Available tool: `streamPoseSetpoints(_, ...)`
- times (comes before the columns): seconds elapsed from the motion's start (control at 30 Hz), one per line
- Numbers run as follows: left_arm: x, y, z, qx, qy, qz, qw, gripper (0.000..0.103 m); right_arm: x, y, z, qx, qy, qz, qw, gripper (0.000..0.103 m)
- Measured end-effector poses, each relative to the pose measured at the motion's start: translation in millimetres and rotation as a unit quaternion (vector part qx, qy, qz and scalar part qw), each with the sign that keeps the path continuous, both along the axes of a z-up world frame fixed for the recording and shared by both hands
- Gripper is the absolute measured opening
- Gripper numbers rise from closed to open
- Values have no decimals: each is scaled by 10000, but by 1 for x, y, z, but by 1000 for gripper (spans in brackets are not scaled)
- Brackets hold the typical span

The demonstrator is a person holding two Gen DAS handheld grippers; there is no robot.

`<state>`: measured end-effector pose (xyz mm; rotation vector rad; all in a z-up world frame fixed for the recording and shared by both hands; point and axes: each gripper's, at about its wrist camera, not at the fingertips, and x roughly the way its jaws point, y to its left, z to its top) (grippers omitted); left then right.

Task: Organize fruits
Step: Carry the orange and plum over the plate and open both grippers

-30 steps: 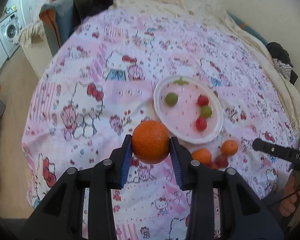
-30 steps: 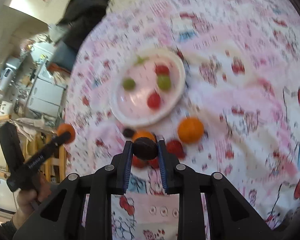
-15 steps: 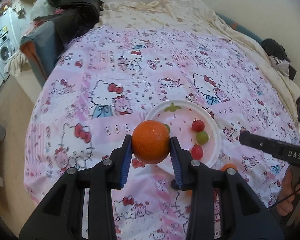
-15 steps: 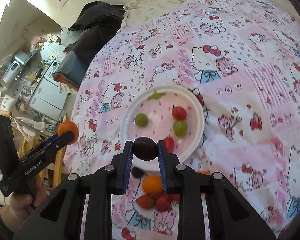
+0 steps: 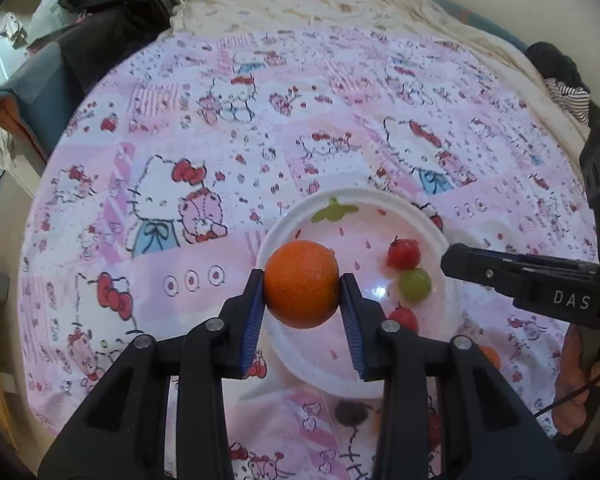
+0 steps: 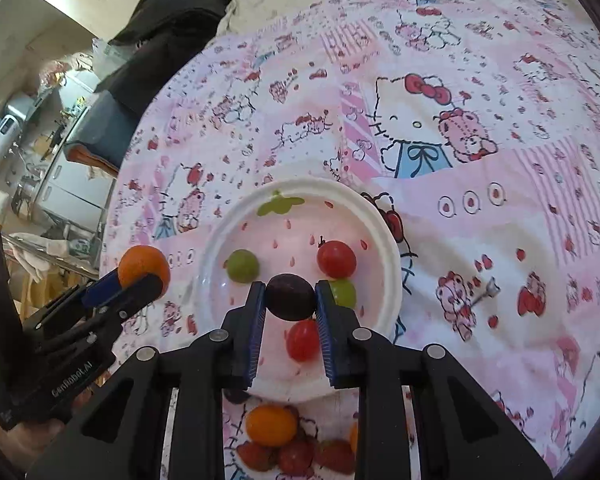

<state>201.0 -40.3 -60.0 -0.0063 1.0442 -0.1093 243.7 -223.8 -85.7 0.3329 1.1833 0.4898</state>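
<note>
The left claw [image 5: 302, 296] is pinching an orange [image 5: 301, 283] across its middle above the plate [image 5: 284, 224]; the right claw [image 6: 290, 300] is pinching a dark plum [image 6: 290, 295]. Both are looking round, smooth, likely slippery, the plum softer.

A bed in a pink cartoon-print sheet [image 6: 480, 208] carries a white plate [image 6: 384, 240] and loose fruits [image 6: 271, 426] beside it

Both grippers clamped, pointing steeply down

The left gripper [image 5: 302, 290] has its blue pads pressed on an orange [image 5: 301, 283]; the right gripper [image 6: 290, 296], its jaws narrower, pinches a dark plum [image 6: 290, 296]. Part of a hand [image 5: 580, 384] shows behind the right gripper.
</note>
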Motion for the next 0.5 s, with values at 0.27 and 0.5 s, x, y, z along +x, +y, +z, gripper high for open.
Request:
streamPoseSetpoints(0.27, 8, -6, -31, -34, 298, -67, 9995, 33, 15, 12, -20, -5, 201, -4, 9998, 27)
streamPoseSetpoints(0.5, 9, -9, -47, 61, 525, -156, 9985, 34, 21, 21, -37, -62, 391, 9, 9992, 28)
